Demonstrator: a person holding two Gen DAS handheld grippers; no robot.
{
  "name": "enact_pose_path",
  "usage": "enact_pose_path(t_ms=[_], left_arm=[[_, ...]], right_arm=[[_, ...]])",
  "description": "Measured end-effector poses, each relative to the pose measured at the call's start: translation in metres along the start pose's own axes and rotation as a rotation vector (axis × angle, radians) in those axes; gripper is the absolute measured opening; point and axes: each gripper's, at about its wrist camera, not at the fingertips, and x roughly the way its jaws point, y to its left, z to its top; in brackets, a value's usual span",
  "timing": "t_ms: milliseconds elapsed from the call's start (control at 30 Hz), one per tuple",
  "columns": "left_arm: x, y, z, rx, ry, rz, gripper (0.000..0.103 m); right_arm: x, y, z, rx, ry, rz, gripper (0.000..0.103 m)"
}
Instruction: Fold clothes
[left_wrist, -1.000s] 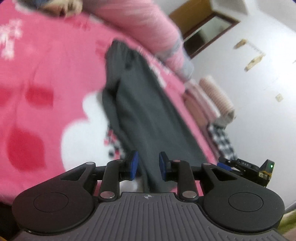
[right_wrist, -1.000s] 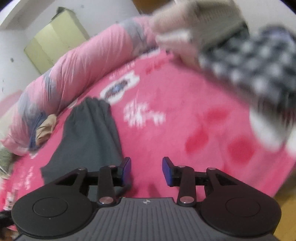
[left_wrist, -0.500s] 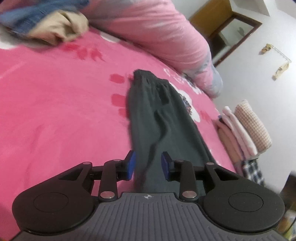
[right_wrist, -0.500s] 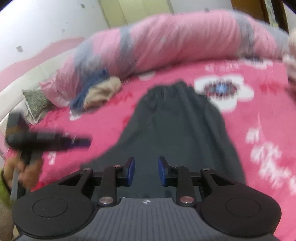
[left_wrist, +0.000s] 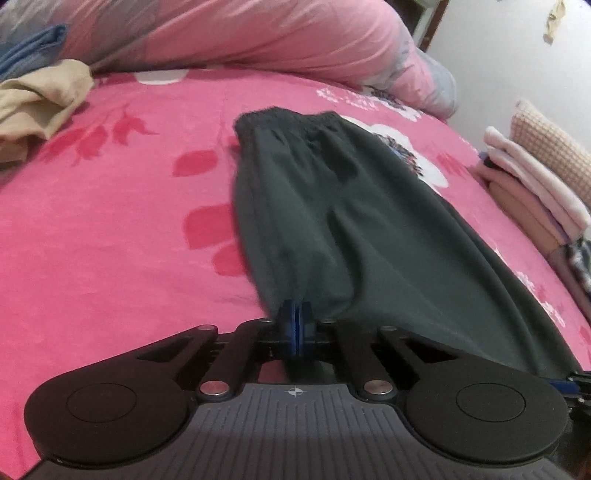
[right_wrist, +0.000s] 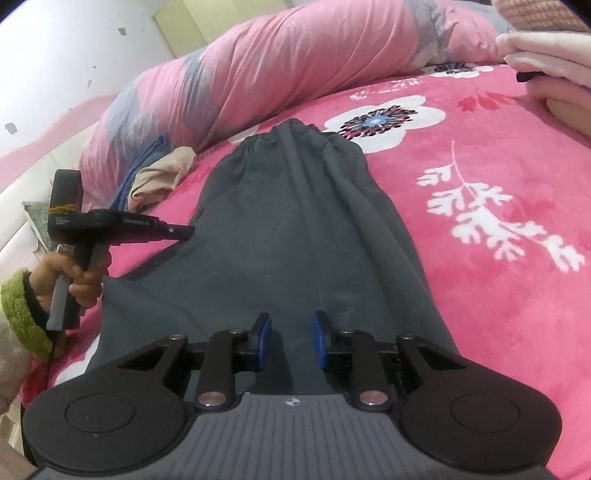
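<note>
Left gripper (left_wrist: 297, 320) clamped, right gripper (right_wrist: 291, 338) agape

Your left hand-held gripper (left_wrist: 298, 325) has its blue pads pressed together over the near hem of the dark trousers (left_wrist: 354, 229), so the pinched cloth itself is hidden from you. The gripper body covers the trousers' near end in both wrist views. Your right hand-held gripper (right_wrist: 291, 341) hangs with pads apart over the fabric; you cannot tell whether they touch it. The folded pile (left_wrist: 535, 184) is cut off by the right edge, the beige garment (left_wrist: 40, 107) by the left. The pink quilt roll (right_wrist: 295, 62) runs out of frame.
</note>
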Motion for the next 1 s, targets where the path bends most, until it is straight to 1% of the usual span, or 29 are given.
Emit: enact_pose_path(t_ms=[67, 200, 300, 333, 400, 433, 467, 500, 600, 733, 833, 867, 933, 1000], left_arm=[[0.0, 0.013, 0.002, -0.046, 0.003, -0.035, 0.0], [0.004, 0.043, 0.001, -0.21, 0.01, -0.124, 0.002], [-0.006, 0.057, -0.004, -0.32, -0.035, -0.108, 0.003], [-0.013, 0.058, -0.004, -0.324, -0.066, -0.088, 0.003], [-0.028, 0.051, -0.002, -0.303, -0.124, -0.086, 0.005], [-0.034, 0.043, 0.0, -0.265, -0.145, -0.09, 0.007], [-0.039, 0.033, 0.003, -0.224, -0.166, -0.093, 0.011], [-0.036, 0.027, 0.005, -0.2, -0.166, -0.09, 0.015], [-0.021, 0.008, 0.012, -0.134, -0.158, -0.077, 0.017], [-0.002, -0.017, 0.022, -0.046, -0.148, -0.059, 0.017], [0.012, -0.036, 0.029, 0.02, -0.14, -0.046, 0.017], [0.017, -0.043, 0.031, 0.042, -0.137, -0.042, 0.017], [0.025, -0.042, 0.032, 0.042, -0.131, -0.031, 0.017], [0.028, -0.041, 0.033, 0.052, -0.13, -0.034, 0.017]], right_arm=[[0.0, -0.002, -0.001, 0.005, -0.003, 0.009, 0.025], [0.002, -0.004, -0.002, 0.009, -0.006, 0.021, 0.025], [0.002, -0.004, -0.001, 0.011, -0.001, 0.021, 0.025], [0.002, -0.003, 0.0, 0.006, 0.005, 0.016, 0.025], [0.002, 0.003, 0.004, -0.012, 0.025, -0.005, 0.025], [0.001, 0.007, 0.008, -0.027, 0.04, -0.02, 0.025], [0.0, 0.012, 0.014, -0.048, 0.057, -0.036, 0.026], [-0.002, 0.018, 0.021, -0.072, 0.071, -0.05, 0.026], [-0.007, 0.039, 0.055, -0.172, 0.082, -0.054, 0.026], [0.009, 0.062, 0.106, -0.347, 0.034, -0.072, 0.026], [0.041, 0.058, 0.135, -0.419, -0.006, -0.122, 0.026], [0.054, 0.05, 0.144, -0.42, -0.013, -0.141, 0.026], [0.08, 0.032, 0.16, -0.393, -0.021, -0.172, 0.026], [0.103, 0.008, 0.173, -0.326, -0.014, -0.157, 0.027]])
